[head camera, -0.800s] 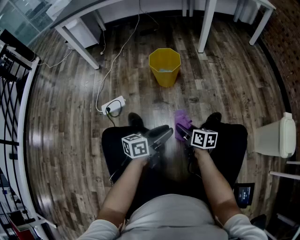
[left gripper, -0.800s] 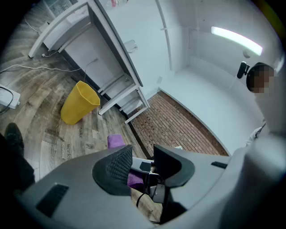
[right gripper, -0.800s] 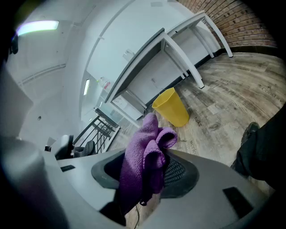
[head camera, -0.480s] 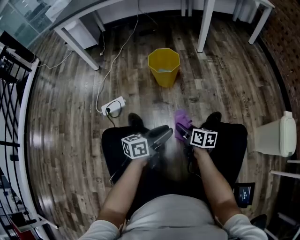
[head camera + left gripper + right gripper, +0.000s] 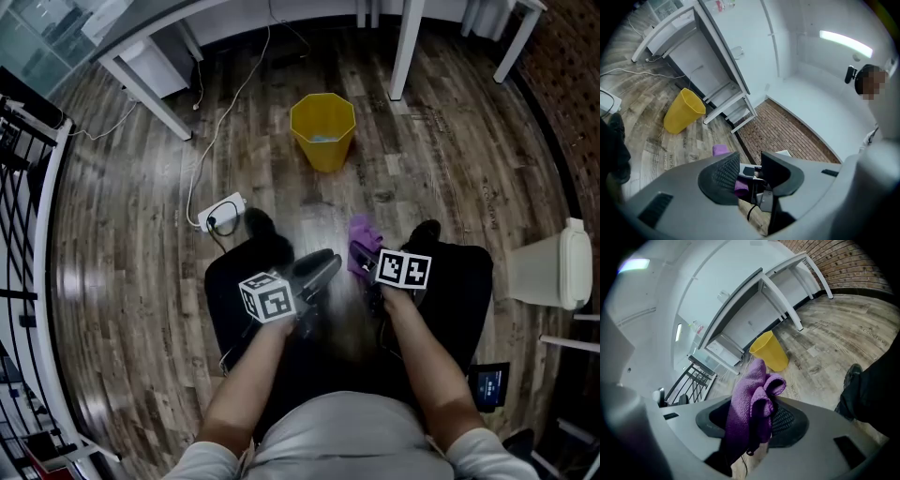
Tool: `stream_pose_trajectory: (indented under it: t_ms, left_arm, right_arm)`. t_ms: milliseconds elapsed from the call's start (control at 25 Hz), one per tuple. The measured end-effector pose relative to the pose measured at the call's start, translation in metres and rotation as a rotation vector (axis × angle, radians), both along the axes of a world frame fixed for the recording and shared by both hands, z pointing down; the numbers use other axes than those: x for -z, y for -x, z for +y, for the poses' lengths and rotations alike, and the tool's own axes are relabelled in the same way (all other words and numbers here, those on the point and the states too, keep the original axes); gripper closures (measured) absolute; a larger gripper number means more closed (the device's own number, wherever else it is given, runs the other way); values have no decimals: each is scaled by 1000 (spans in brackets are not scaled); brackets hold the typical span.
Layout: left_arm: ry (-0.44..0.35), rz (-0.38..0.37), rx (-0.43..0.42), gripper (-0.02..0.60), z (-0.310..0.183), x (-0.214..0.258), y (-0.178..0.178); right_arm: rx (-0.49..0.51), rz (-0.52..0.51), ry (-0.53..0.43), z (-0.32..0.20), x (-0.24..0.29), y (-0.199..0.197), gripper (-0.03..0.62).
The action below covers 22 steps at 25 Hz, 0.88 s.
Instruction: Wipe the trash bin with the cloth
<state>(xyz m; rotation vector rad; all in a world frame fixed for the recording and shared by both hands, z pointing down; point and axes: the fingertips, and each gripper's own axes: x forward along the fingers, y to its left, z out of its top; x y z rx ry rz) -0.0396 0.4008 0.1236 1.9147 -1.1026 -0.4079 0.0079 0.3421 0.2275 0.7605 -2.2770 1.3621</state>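
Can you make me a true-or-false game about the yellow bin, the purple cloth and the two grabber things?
1. The yellow trash bin stands upright on the wooden floor. True.
2. The purple cloth is clamped in the right gripper. True.
3. The left gripper holds a sponge. False: its jaws stand apart and grip nothing.
4. The cloth is touching the bin. False: they are apart, and the bin stands farther ahead on the floor.
5. The power strip is inside the bin. False: the white power strip lies on the floor, left of the bin in the head view.
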Motion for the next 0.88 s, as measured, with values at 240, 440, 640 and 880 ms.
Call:
stream_pose_trajectory:
  t_ms: [240, 440, 640, 880]
  left_arm:
    - [-122, -118, -33, 442, -30, 32, 7]
    - [-115, -282, -121, 442, -81, 26, 33]
    - [-76, -360, -131, 442, -141, 5, 65]
    - [-13, -367, -130, 442, -171, -20, 78]
  right_arm:
    - [-88, -1, 36, -53, -12, 9, 395]
    - [-112, -23, 77, -92, -39, 25, 395]
    - [-129, -23, 55, -160, -45, 29, 395]
    - [-77, -7, 10, -209, -30, 40, 395]
